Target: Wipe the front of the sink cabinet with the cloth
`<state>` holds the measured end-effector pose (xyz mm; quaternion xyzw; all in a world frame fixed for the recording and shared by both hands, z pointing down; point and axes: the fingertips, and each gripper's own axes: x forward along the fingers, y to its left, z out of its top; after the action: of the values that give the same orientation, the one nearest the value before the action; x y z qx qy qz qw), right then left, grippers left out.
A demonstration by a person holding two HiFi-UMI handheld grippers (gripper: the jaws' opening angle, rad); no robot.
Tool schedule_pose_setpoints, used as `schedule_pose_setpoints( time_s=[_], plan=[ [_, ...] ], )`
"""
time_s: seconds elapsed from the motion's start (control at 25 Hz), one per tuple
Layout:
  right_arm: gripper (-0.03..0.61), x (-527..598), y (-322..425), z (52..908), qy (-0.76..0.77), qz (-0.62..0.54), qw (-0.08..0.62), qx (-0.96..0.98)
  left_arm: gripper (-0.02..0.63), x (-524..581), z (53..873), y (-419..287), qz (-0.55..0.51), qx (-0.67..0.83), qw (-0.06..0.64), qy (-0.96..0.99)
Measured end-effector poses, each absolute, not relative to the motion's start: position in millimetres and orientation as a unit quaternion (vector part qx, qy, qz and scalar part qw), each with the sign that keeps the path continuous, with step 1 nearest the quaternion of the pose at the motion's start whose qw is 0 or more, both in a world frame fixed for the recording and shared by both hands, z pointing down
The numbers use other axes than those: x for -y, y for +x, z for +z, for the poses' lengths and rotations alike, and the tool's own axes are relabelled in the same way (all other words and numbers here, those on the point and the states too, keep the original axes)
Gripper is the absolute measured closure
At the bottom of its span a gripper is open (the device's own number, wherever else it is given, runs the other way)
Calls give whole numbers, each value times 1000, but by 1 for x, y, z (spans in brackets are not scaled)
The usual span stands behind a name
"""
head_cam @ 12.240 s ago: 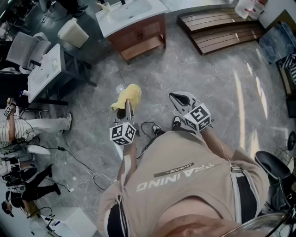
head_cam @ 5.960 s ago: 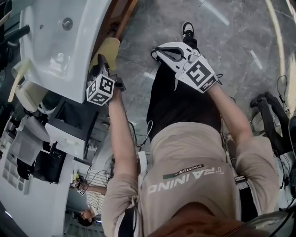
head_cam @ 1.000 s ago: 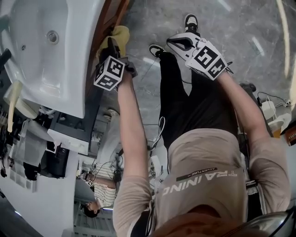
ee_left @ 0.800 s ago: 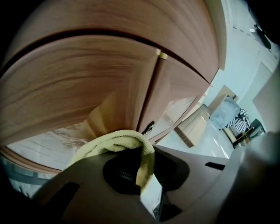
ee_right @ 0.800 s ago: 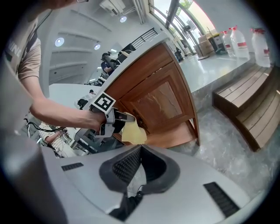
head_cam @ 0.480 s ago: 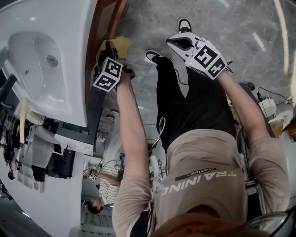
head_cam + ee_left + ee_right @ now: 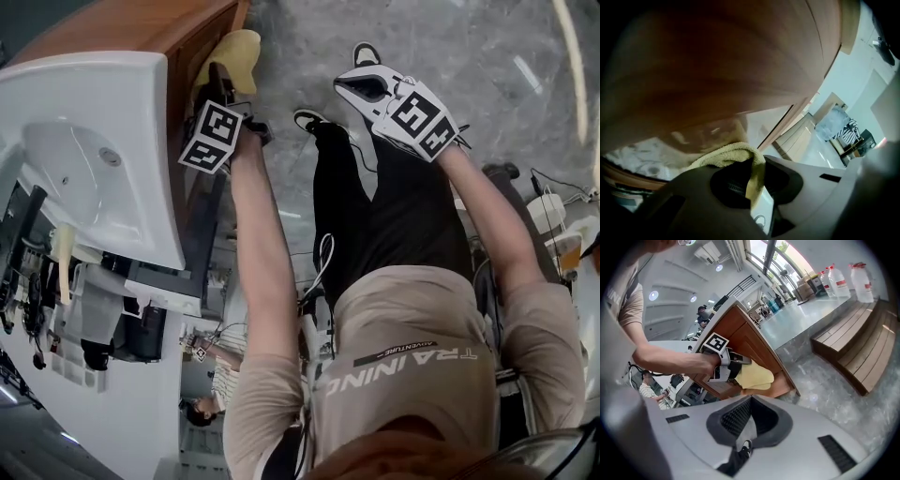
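Yellow cloth (image 7: pixel 725 153) clamped in my left gripper (image 7: pixel 221 79) jaws, against cabinet front (image 7: pixel 717 61) ahead: mid-wipe, sweep sideways next. Right gripper (image 7: pixel 751 399) closed, empty.

Cloth (image 7: pixel 233 51) against cabinet front (image 7: pixel 184 67) (under the sink (image 7: pixel 89 164)), right gripper (image 7: pixel 361 88) well apart

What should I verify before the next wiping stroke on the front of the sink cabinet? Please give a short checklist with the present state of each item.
1. Yellow cloth clamped in the left gripper: ok, jaws closed on it.
2. Cloth against the wooden cabinet front: ok, it seems to touch the wood.
3. Right gripper away from the cabinet: ok, shut and empty, held over the floor.
4. Which parts of the front are already wiped: cannot tell.
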<state>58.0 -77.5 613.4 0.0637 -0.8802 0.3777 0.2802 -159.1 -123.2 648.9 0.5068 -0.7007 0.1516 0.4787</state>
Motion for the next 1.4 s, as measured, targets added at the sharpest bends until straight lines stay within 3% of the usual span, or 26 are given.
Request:
schedule_pose_setpoints(
  time_s=[0.32,0.56,0.76,1.4],
  plan=[
    [566,92,66,615,74,387,270,879,566,180,645,-124,145,672,474,550],
    [566,96,73,617,79,384,272,879,566,211,632,-89,183,627,399,643],
    [567,87,73,623,80,382,274,879,566,202,628,-80,181,611,387,666],
    [566,-37,-2,615,36,344,308,886,566,-39,659,-123,165,617,473,607]
  ],
)
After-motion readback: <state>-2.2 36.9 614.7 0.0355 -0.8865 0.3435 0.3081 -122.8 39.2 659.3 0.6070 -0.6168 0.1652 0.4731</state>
